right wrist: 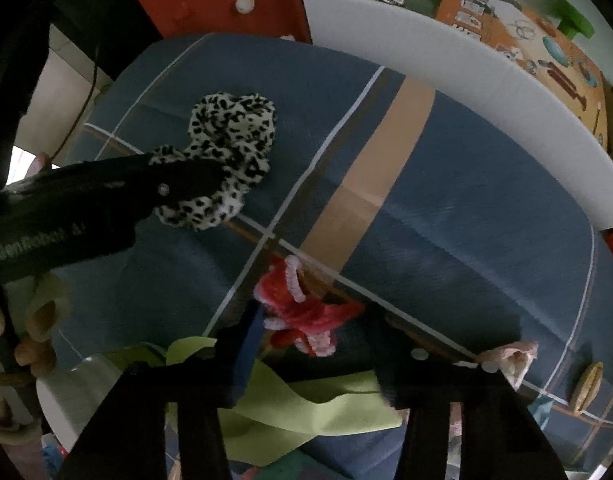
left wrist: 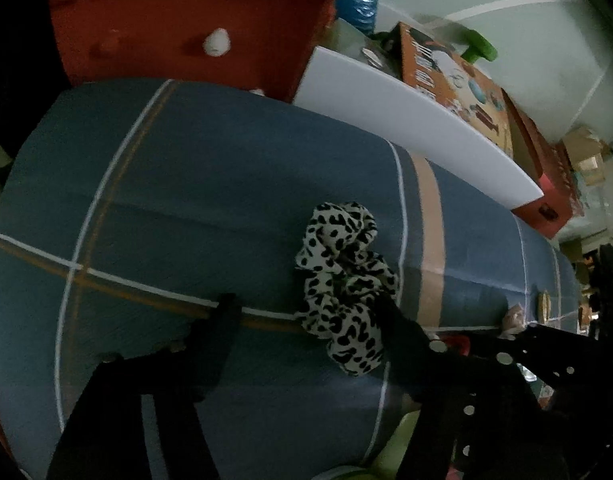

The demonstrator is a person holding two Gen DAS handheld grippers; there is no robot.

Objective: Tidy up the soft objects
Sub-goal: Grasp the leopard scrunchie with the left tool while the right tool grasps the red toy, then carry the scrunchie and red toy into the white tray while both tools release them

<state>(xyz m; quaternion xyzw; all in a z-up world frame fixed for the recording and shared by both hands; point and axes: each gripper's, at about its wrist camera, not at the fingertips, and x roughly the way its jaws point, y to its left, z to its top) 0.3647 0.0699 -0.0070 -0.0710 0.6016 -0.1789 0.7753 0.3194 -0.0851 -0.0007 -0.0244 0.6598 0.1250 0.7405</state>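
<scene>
The left gripper (left wrist: 306, 312) stood with its two black fingers spread over a blue plaid cushion (left wrist: 210, 184); a leopard-print scrunchie (left wrist: 342, 284) lay between them, touching the right-hand finger (left wrist: 398, 320), while the other finger stood apart from it, so it was straddled but not pinched. The right gripper (right wrist: 314, 328) pointed down at the same cushion, jaws part open around a red and pink fuzzy pipe-cleaner piece (right wrist: 302, 312); whether the pads pressed it could not be told. In the right wrist view, pale lettering ran along the left gripper's black body, too blurred to read. Beyond the cushion lay a white foam board (right wrist: 466, 76), a red fabric with pom-poms (left wrist: 178, 20), and an orange printed box (left wrist: 446, 76) whose writing was illegible; a light green cloth (right wrist: 306, 404) lay nearest the camera.
</scene>
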